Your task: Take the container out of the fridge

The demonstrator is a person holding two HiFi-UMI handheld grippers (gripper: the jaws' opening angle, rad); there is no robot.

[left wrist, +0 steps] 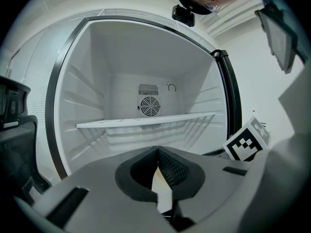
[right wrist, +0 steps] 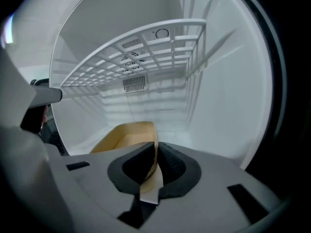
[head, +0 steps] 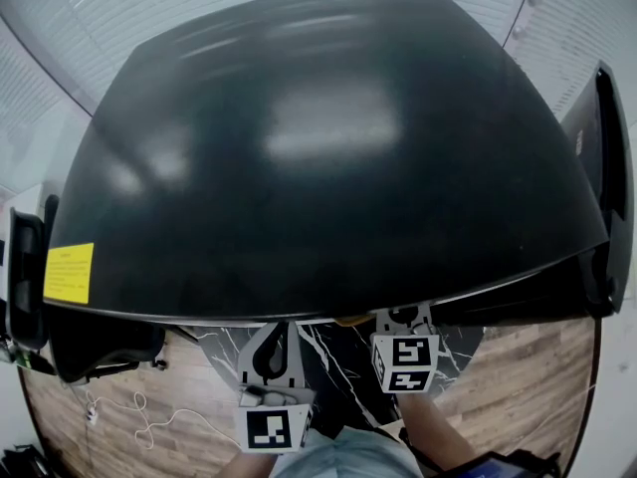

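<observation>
The container (right wrist: 124, 136), a tan open tray, lies on the fridge (head: 328, 157) floor beneath the wire shelf (right wrist: 146, 52). Only a thin edge is pinched, so it could be tipped or slipped free when drawn out. The left gripper (left wrist: 158, 150) is held outside the opening, level, its jaws closed on nothing. The right gripper (right wrist: 156, 145) is set low inside, clamped on the near rim.
</observation>
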